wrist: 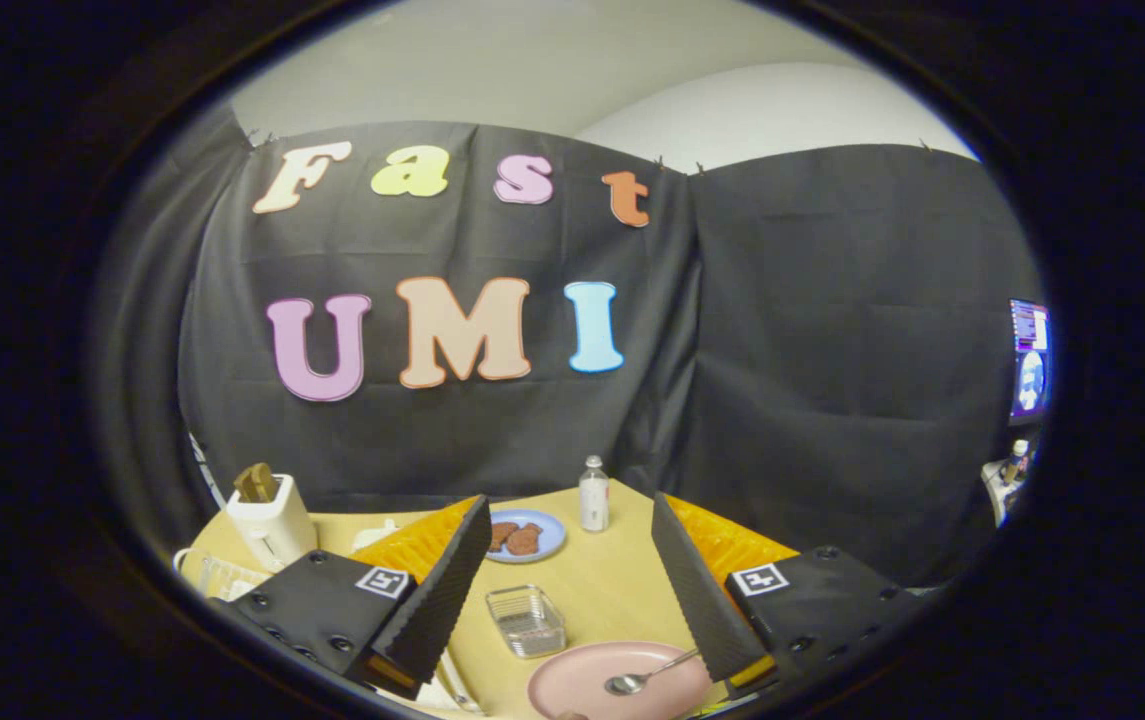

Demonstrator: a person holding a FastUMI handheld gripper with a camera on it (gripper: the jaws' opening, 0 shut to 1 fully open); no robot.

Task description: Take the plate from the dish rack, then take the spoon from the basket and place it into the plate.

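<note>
Gripper: the handheld two-finger gripper (572,585) has its fingers spread wide with nothing between them, raised above the table.
Spoon: the shiny metal spoon (644,676) lies in the round pink plate (582,685), bowl near the plate's middle, handle running toward the right finger's tip; whether the tip touches it cannot be told.
Plate: rests flat on the table, below and between the fingertips, nearer the right one.
Basket: the small clear square basket (526,619) sits just beyond the plate, between the fingers.
Dish rack: a pale wire rack (217,577) shows at the table's left corner, beside the left finger's base.
Farther things: a round blue plate with brown food (524,536) and a small clear bottle with a white cap (593,494) stand near the far edge; a white toaster holding brown bread (269,515) stands far left.
Surface: a light wooden tabletop (612,580).
Room: black cloth wall (812,350) behind the table, pale wall (572,70) above, a lit screen (1028,358) at far right.
</note>
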